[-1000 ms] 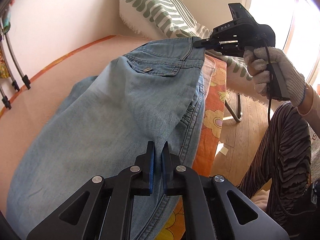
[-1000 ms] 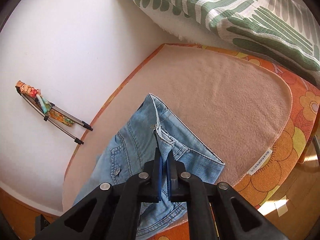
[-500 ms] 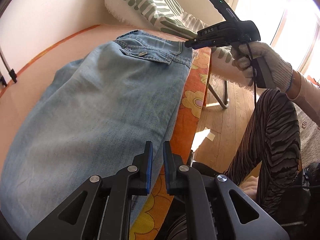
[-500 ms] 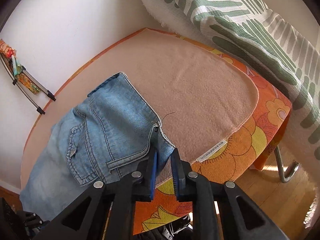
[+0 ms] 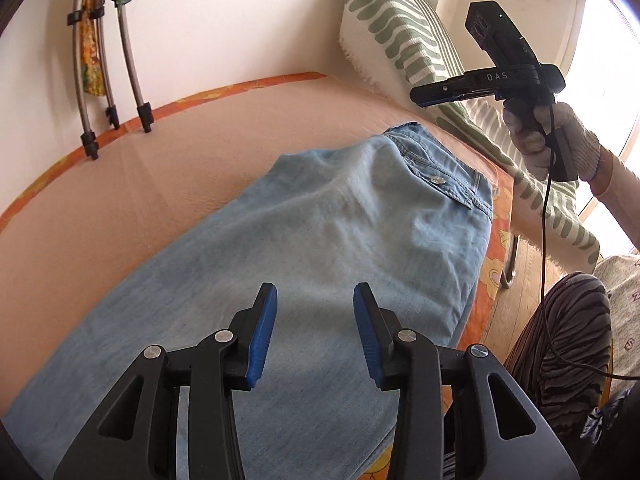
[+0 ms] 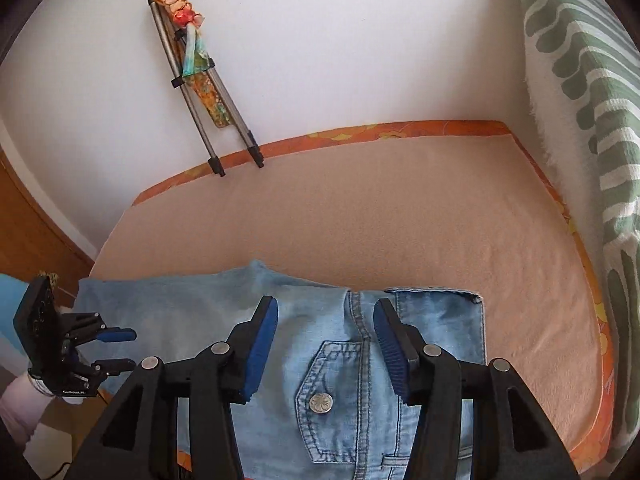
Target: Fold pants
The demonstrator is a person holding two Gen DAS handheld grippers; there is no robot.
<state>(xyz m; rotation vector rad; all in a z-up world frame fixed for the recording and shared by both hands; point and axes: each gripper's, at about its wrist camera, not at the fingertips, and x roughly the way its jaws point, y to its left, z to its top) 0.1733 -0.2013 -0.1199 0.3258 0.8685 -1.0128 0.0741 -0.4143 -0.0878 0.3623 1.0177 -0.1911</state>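
The light blue jeans (image 5: 320, 248) lie flat on the peach pad of the ironing board (image 5: 140, 200), folded lengthwise with a back pocket and button facing up (image 6: 320, 402). My left gripper (image 5: 315, 332) is open and empty above the leg part. My right gripper (image 6: 324, 344) is open and empty above the waist end (image 6: 436, 312); it also shows in the left wrist view (image 5: 420, 94), held up off the jeans. The left gripper shows in the right wrist view (image 6: 116, 350) at the far left, open.
A green-striped pillow (image 5: 404, 36) leans at the board's right end. Metal rack legs (image 6: 224, 136) with a coloured cloth stand against the white wall. The board's orange floral edge (image 5: 496, 240) drops to a wooden floor, where the person's striped leg (image 5: 568, 328) stands.
Both grippers have let go of the jeans and opened. The jeans now lie flat on the board. Both grippers have lifted and pulled back above the cloth.
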